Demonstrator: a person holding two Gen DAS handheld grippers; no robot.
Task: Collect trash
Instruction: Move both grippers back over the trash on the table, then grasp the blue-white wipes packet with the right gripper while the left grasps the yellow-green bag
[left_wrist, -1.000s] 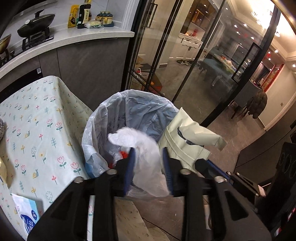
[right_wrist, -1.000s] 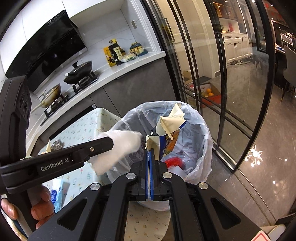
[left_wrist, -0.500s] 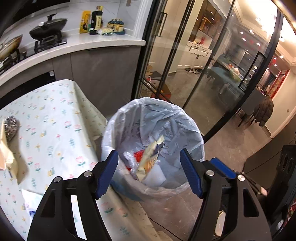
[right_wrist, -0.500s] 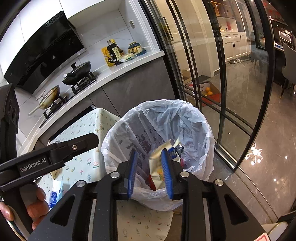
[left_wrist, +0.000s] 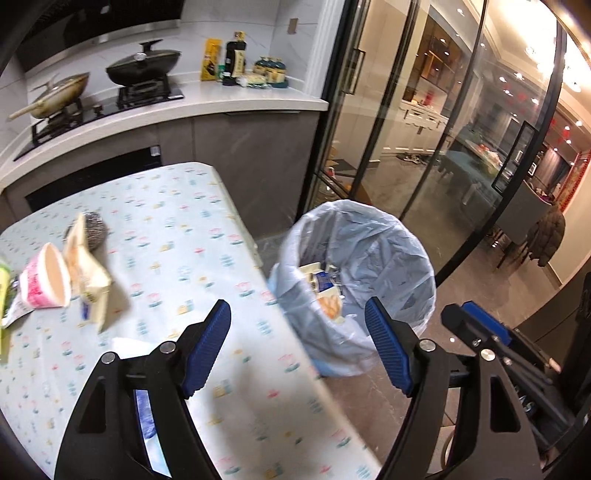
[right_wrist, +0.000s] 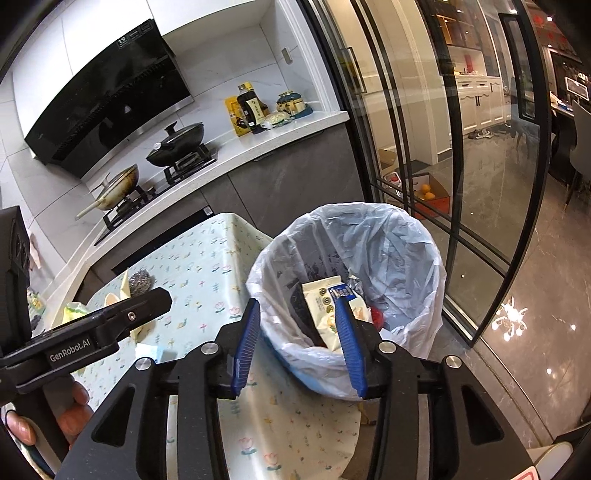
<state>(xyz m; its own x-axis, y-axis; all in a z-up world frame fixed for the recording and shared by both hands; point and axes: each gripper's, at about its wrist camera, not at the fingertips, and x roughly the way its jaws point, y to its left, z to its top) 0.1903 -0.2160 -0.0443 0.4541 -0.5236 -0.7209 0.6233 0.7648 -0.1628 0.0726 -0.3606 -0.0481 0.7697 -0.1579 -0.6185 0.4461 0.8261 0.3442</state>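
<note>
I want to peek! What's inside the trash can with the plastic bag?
Inside the trash can: a cream snack packet, blue-printed wrappers and something red. Anything beneath them is covered.

**Pale florals, blue pads, black pans**

Mint-green tablecloth (left_wrist: 192, 236) sprinkled with small pink and blue flowers. Translucent blue-white liner in the bin (right_wrist: 369, 236), cream and blue packets inside. Pink-and-white cup (left_wrist: 46, 277) near the cloth's left edge, beside a cream wrapper (left_wrist: 86, 273) and grey scourer (left_wrist: 94, 229). Ribbed blue pads (right_wrist: 245, 343) on black fingers. Black lidded pan (left_wrist: 144, 68).
</note>
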